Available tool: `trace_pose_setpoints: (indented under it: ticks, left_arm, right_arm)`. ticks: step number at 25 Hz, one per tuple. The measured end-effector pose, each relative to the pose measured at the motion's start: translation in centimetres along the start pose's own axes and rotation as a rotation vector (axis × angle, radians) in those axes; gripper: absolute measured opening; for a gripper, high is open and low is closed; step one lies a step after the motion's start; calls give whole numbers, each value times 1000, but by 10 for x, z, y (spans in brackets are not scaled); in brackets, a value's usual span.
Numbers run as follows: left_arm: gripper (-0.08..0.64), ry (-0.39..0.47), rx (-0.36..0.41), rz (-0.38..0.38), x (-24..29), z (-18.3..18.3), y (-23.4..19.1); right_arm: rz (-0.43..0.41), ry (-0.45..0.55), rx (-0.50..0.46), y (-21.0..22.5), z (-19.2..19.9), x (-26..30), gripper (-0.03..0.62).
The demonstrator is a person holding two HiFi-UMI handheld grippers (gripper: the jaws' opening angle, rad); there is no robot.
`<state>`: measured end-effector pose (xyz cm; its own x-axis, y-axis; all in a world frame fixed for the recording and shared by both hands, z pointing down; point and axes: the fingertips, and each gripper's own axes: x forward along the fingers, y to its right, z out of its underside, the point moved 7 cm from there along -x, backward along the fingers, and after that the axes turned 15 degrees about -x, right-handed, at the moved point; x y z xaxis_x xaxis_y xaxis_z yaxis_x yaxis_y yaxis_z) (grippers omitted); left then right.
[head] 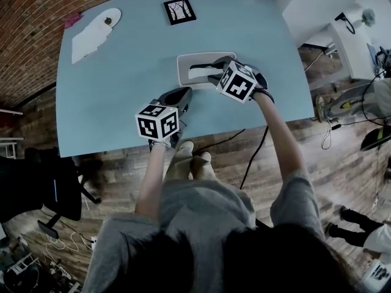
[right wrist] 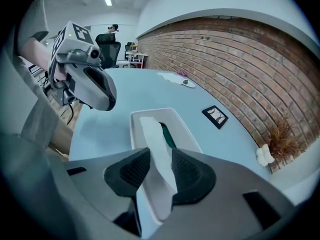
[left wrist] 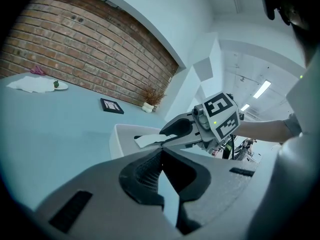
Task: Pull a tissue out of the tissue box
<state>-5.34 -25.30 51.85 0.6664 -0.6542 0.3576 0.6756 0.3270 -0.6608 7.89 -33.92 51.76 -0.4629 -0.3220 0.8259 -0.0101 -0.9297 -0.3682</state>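
A white tissue box (head: 185,60) sits on the light blue table (head: 110,90), toward its near right part. A white tissue (right wrist: 155,149) sticks up out of its slot. My right gripper (right wrist: 159,156) points steeply down over the box, jaws spread on either side of the tissue, which stands in the gap with the pads apart. From the left gripper view the tissue (left wrist: 147,140) shows at the right gripper's (left wrist: 162,138) tips. My left gripper (head: 185,91) hovers just left of the box near the table's front edge, its tips together with nothing between them.
A small framed picture (head: 179,10) lies beyond the box. A white cloth (head: 85,38) and a small plate (head: 110,18) lie at the far left corner. A dried plant ornament (right wrist: 280,139) stands by the brick wall. A black chair (head: 43,182) is on the floor at left.
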Motion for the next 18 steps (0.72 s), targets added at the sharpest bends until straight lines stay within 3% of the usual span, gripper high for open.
trace_pose_setpoints:
  ticks: [4,18]
  left_arm:
    - [3,5,-4,-6,-2,1,-1]
    - [3,11,2,-1,-6,-6,-2]
  right_arm:
    - [40,-16,-10,4,2,1,29]
    - [52,-4,-5,9,-3,-6,6]
